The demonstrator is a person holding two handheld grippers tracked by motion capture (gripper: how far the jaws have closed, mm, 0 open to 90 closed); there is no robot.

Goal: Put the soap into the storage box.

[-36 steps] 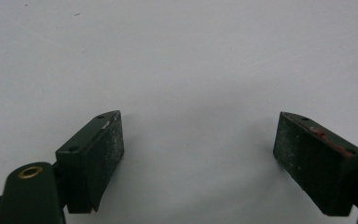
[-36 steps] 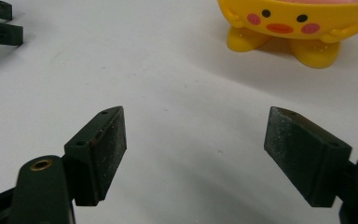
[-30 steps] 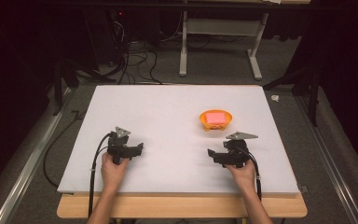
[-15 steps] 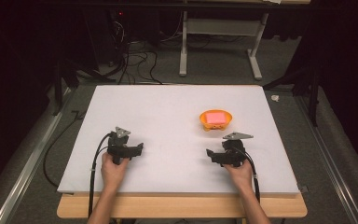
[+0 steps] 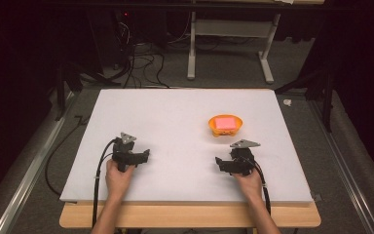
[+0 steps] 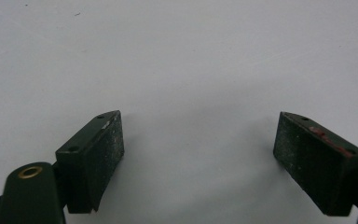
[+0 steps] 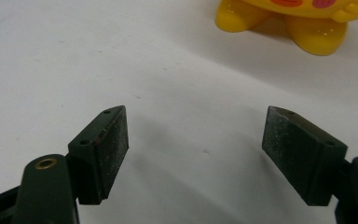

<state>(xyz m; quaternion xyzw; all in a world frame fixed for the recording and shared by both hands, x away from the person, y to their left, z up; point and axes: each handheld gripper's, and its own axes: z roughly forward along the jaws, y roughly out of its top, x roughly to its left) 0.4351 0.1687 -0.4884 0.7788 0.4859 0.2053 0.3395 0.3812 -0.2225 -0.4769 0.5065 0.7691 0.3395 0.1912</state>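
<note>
On the left, the person's left hand (image 5: pixel 118 176) rests near the front edge of the white table (image 5: pixel 175 122) and holds the left gripper (image 5: pixel 143 157), its black cable looping back along the forearm. In the left gripper view that tool (image 6: pixel 198 154) has its jaws spread wide, with nothing between them but bare white tabletop; the right-hand pad (image 6: pixel 314 161) carries a faint reddish smear along its top edge.

Further right, past the middle of the table and toward the back, sits a small orange bowl (image 5: pixel 225 125). It is shallow and rounded, with a wavy rim, and a flat pink square lies inside it. From the right gripper view the same bowl (image 7: pixel 303 21) reads as glossy yellow-orange plastic standing on stubby rounded feet, with red and pink markings on its side, cut off by the top of the frame.

At the right, the right hand (image 5: pixel 248 183) holds the right gripper (image 5: pixel 219 163) just in front of the bowl, near it but apart. Its jaws stand wide open as well (image 7: pixel 196 149), empty, over plain tabletop, and the bowl lies ahead and slightly right of the gap.
</note>
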